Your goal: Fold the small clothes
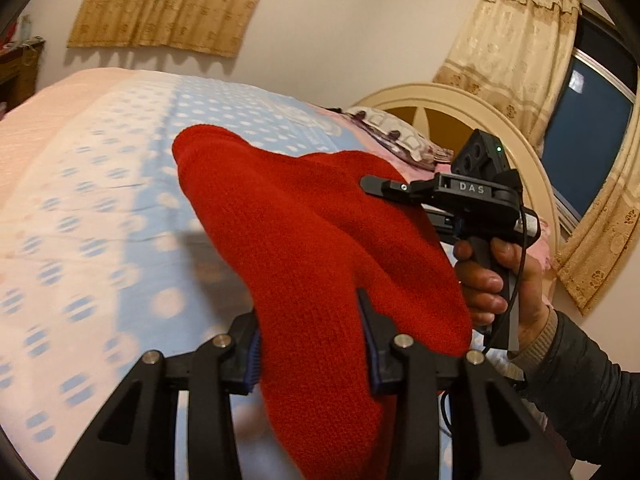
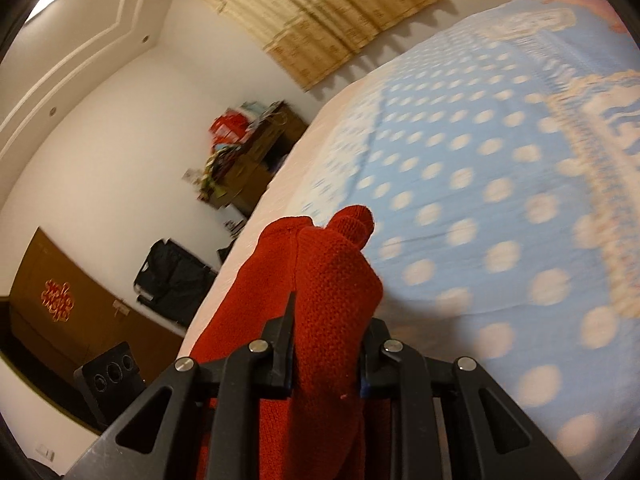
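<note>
A red knitted garment (image 1: pixel 304 240) hangs in the air above the bed, held by both grippers. My left gripper (image 1: pixel 312 344) is shut on one part of it; the cloth bulges between the jaws. My right gripper (image 1: pixel 372 184) grips the garment's far right edge in the left wrist view, held by a hand. In the right wrist view the right gripper (image 2: pixel 326 344) is shut on the red garment (image 2: pixel 320 280), which bunches up past the fingers.
A bed with a blue and pink dotted cover (image 1: pixel 100 208) lies below; it also shows in the right wrist view (image 2: pixel 500 200). A cream headboard (image 1: pixel 460 108) and pillow (image 1: pixel 396 132) stand right. A brown cabinet (image 2: pixel 256 160) and dark bag (image 2: pixel 172 276) stand by the wall.
</note>
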Tool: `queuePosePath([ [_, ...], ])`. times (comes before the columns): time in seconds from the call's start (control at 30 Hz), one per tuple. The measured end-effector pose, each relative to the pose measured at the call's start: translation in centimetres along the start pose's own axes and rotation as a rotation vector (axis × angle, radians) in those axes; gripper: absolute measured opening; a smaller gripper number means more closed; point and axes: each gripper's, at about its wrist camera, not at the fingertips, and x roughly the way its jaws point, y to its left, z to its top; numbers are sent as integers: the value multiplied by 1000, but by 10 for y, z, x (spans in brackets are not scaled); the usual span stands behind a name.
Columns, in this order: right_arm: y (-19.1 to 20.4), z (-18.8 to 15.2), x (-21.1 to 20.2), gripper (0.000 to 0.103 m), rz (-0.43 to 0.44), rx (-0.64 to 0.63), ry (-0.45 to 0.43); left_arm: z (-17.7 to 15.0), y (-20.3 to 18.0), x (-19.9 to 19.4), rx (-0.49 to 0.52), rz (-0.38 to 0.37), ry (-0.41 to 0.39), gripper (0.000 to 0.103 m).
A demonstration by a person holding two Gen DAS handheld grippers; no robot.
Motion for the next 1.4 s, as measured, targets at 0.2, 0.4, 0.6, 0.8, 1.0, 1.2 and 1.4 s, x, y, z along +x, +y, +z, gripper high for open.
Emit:
queuePosePath([
  [0.2, 48, -21, 50, 22, 57, -24, 62, -15, 28, -39, -41, 77, -28, 40],
  [0.4, 87, -41, 99, 22, 99, -46, 126, -29, 56, -68, -75, 136, -36, 40],
  [0.6, 119, -63, 150, 22, 142, -63, 196, -49, 85, -99, -136, 189, -68, 40],
  [0.8, 142, -85, 200, 22, 156, -79, 268, -72, 106, -114, -211, 221, -78, 40],
  [1.0, 140, -100, 234, 22, 112, -74, 316, -96, 126, -115, -277, 234, -62, 40],
  [1.2, 113, -103, 253, 26, 29, -15, 346, -105, 133, -107, -281, 223, -79, 55],
  [1.4, 125, -103, 228, 33, -2, -93, 300, -106, 129, -123, -285, 251, -100, 67],
])
